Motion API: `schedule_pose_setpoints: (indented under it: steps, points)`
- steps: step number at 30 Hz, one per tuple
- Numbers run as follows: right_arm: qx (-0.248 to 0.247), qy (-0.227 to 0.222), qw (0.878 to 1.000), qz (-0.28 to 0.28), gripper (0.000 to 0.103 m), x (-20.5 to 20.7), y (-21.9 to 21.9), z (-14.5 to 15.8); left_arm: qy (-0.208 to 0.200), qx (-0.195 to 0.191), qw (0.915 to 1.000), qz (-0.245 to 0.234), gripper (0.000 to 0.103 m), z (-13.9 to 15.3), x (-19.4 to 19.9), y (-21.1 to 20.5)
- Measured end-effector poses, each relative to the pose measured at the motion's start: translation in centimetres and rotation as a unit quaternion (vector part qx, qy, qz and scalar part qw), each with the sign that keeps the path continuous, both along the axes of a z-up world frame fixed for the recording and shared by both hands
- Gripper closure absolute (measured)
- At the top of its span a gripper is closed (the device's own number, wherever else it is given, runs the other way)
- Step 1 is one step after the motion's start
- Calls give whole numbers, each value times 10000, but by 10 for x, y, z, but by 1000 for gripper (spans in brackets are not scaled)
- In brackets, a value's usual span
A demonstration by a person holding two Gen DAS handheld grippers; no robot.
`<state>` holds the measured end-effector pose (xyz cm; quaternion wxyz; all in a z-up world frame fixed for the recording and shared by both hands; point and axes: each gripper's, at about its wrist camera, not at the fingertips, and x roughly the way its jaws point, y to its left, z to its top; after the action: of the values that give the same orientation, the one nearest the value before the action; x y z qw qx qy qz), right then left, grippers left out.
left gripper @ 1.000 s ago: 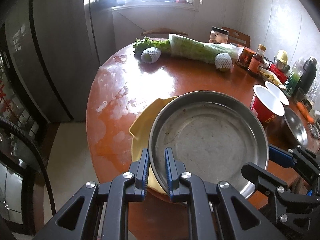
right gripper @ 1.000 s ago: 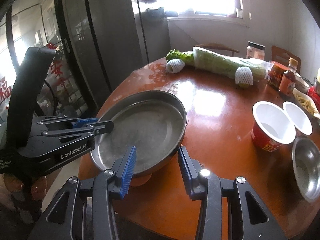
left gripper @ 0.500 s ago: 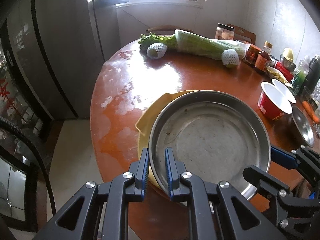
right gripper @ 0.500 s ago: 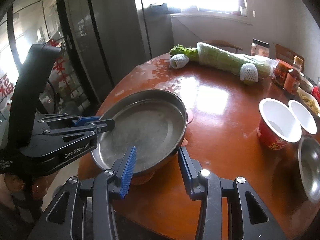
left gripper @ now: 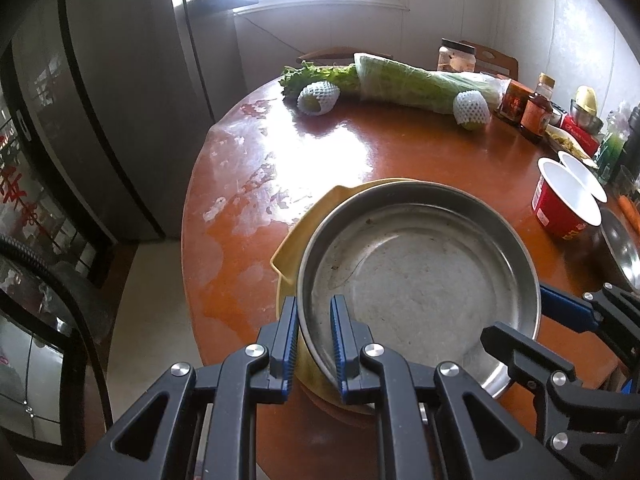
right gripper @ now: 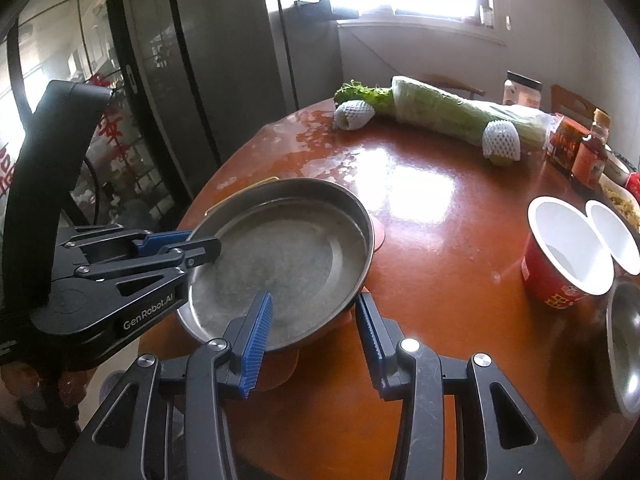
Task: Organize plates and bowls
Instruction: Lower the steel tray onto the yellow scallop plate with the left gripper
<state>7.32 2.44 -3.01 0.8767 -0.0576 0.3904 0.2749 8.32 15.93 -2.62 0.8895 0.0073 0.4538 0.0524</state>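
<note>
A round steel plate point(left gripper: 420, 280) lies near the table's front edge on a yellow dish point(left gripper: 294, 246), whose rim sticks out on its left. My left gripper point(left gripper: 314, 304) is shut on the plate's near-left rim, one pad inside and one outside. From the right wrist view the same left gripper point(right gripper: 188, 244) bites the plate point(right gripper: 280, 264) from the left. My right gripper point(right gripper: 314, 304) stands open astride the plate's near rim, with its pads apart from the metal. Something orange point(right gripper: 378, 236) peeks out from under the plate.
A red paper cup point(right gripper: 560, 264), a white cup point(right gripper: 616, 236) and a steel bowl point(right gripper: 624, 344) stand on the right. Bagged greens point(left gripper: 420, 84), two foam-netted fruits point(left gripper: 318, 94) and jars point(left gripper: 534, 110) line the far side. A dark fridge point(left gripper: 120, 120) stands left of the round table point(left gripper: 248, 200).
</note>
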Motion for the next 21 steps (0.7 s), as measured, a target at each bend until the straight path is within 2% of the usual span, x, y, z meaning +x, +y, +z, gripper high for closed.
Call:
schedule_pose_setpoints:
  steps: [10, 21]
  points:
    - [-96, -94, 9999, -60, 57, 4, 6, -3, -127, 121, 9998, 29, 86, 2, -2, -2]
    - [-220, -114, 9997, -57, 57, 12, 12, -7, -231, -122, 9996, 65, 83, 4, -1, 4]
